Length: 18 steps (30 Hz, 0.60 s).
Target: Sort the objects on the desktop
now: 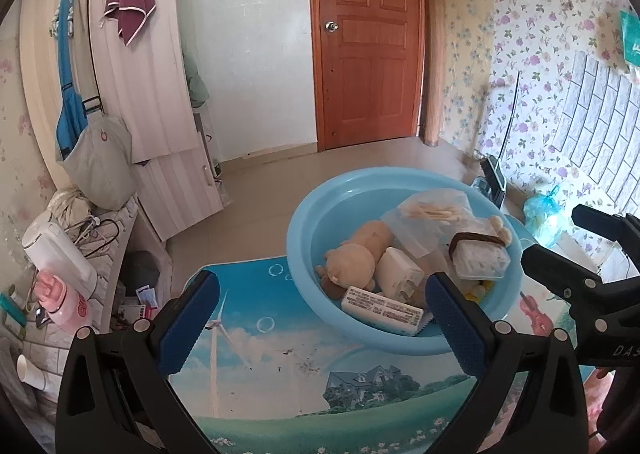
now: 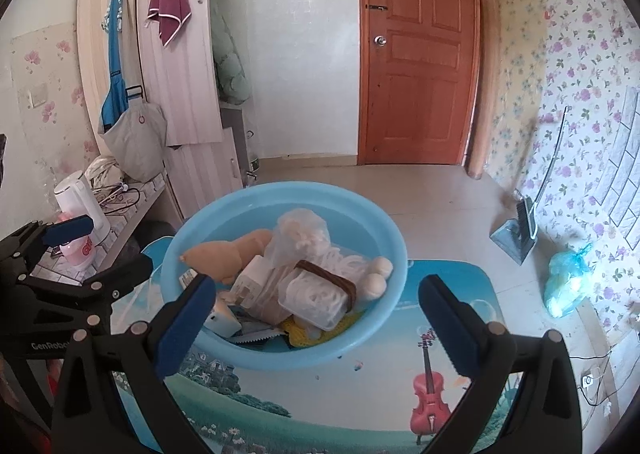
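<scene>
Left wrist view is taken first: at the lower left of the frame a white kettle (image 1: pixel 56 250) and a pink bottle (image 1: pixel 60 300) bearing large red letters, too curled to be read, are kept on a tiled side shelf, away from the work surface. At lower centre the left gripper (image 1: pixel 322 320) is held spread, nothing between its blue pads, low over a picture-printed table mat (image 1: pixel 256 358). Right of centre a blue basin (image 1: pixel 304 214) is seen on that mat, and the desktop objects are gathered inside it: a tan plush toy (image 1: pixel 354 258), a white charger (image 1: pixel 400 272), a white labelled box (image 1: pixel 382 310) whose dense print is too small to be read, a bag of cotton swabs (image 1: pixel 434 214), and a clear container (image 1: pixel 482 260) kept shut by a brown band. At the far right, "DAS" is legible on the other tool. In the right wrist view, "GenRobo" can be read at the lower left on the neighbouring tool; the right gripper (image 2: pixel 316 318) is likewise spread and empty, just before the basin's near rim. Such a scene would suit objects collected into the basin, or a heap awaiting removal.
</scene>
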{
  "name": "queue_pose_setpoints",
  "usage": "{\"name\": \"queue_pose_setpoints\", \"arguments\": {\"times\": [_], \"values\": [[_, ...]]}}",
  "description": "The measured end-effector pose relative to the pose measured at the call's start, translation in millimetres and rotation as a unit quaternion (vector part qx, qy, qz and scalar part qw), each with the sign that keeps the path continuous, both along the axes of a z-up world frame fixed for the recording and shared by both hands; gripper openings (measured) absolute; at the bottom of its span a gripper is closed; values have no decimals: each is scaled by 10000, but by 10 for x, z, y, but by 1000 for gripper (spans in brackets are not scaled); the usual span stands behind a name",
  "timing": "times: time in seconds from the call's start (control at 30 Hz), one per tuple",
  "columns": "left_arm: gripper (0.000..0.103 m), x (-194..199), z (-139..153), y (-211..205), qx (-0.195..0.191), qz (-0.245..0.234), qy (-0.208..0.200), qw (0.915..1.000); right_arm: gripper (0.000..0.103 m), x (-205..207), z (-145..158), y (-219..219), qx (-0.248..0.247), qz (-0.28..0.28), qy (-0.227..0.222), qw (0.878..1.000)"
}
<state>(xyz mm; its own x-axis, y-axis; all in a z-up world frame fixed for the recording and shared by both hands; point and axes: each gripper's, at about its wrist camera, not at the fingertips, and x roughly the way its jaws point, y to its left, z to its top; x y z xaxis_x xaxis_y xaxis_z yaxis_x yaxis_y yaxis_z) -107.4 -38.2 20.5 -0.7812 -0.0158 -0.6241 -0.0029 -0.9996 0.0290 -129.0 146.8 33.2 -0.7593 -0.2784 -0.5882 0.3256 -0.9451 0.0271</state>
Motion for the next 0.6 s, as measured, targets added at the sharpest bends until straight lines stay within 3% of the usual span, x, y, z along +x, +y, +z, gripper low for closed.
{"name": "queue_pose_setpoints", "arguments": {"times": [0.6], "values": [[103, -70, -150, -4, 29, 7, -257, 9997, 103, -91, -154, 50, -61, -3, -234, 9997]]}}
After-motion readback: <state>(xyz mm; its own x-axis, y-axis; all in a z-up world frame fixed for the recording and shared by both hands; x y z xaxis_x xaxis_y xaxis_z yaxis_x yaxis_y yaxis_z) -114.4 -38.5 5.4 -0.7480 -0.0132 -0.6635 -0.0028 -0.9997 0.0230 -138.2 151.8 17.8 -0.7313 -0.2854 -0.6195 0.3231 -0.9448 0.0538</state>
